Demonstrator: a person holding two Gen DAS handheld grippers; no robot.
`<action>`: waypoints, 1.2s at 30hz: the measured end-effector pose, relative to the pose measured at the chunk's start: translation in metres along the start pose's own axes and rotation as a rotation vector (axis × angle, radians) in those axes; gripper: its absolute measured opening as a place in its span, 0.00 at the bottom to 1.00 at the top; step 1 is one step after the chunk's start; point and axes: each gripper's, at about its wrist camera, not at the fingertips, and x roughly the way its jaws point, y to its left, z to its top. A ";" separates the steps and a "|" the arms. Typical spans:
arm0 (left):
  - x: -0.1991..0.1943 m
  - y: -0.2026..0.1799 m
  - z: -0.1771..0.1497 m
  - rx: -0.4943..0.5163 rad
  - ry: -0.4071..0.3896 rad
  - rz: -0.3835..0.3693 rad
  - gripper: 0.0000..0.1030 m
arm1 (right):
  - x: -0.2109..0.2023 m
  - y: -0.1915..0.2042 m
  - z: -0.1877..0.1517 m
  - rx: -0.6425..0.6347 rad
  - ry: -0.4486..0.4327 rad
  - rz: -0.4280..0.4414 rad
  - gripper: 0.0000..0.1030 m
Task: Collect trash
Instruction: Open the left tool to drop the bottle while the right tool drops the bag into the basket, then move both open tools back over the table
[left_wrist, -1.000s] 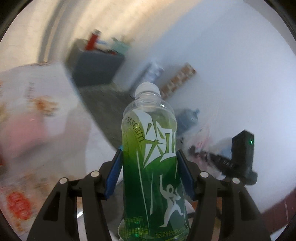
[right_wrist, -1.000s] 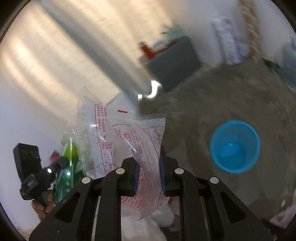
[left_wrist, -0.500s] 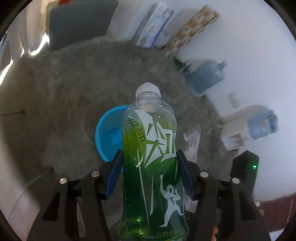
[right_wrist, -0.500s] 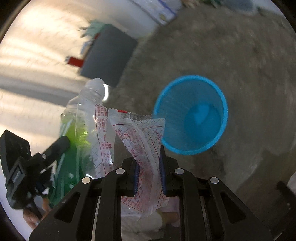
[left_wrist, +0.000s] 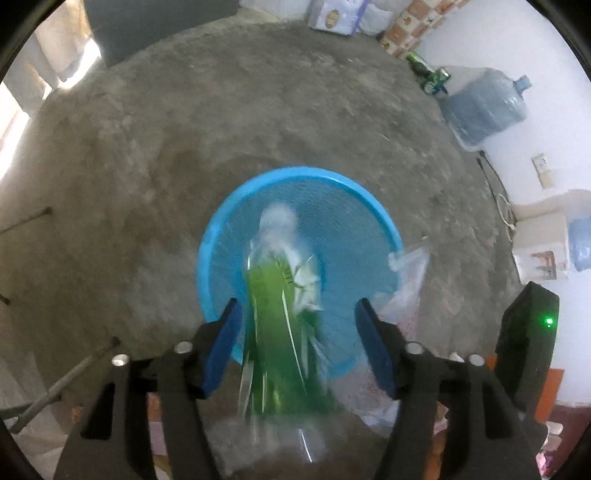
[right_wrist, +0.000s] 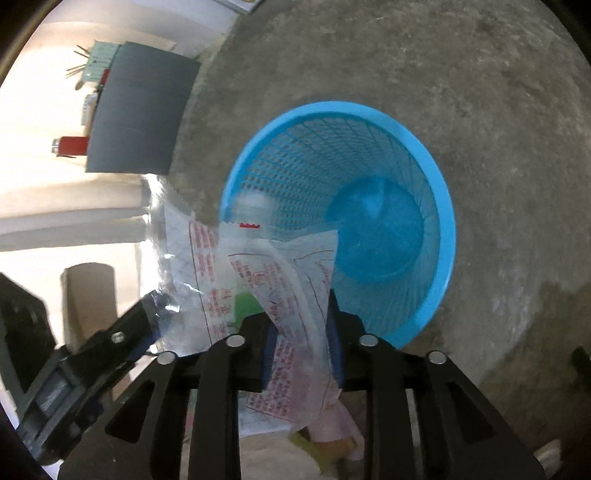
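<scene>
A blue mesh waste basket (left_wrist: 218, 236) stands on the concrete floor, right below both grippers; it also shows in the right wrist view (right_wrist: 439, 184). My left gripper (left_wrist: 297, 325) is open. A green drink bottle (left_wrist: 280, 314) is blurred between its spread fingers, free of the pads, cap pointing into the basket. My right gripper (right_wrist: 301, 332) is shut on a clear plastic wrapper with red print (right_wrist: 295, 280), held over the basket's near rim. The wrapper also shows in the left wrist view (left_wrist: 406, 280).
A large water jug (left_wrist: 484, 107) lies by the white wall at right. Boxes and packages (left_wrist: 336, 16) stand at the far wall. A dark grey cabinet (right_wrist: 136, 114) stands at the left. A water dispenser (left_wrist: 543, 243) is at the right.
My left gripper opened and let go of the green bottle, which is dropping toward the basket. Both grippers moved closer over the basket. The right still holds the wrapper.
</scene>
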 end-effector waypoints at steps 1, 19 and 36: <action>-0.001 0.003 0.001 -0.009 -0.015 -0.010 0.65 | -0.003 0.002 -0.001 -0.005 -0.003 -0.012 0.31; -0.065 0.031 -0.018 -0.055 -0.111 -0.031 0.66 | -0.032 -0.001 -0.003 -0.071 -0.176 -0.201 0.57; -0.235 0.032 -0.082 0.113 -0.338 -0.123 0.71 | -0.087 0.028 -0.046 -0.186 -0.288 -0.165 0.57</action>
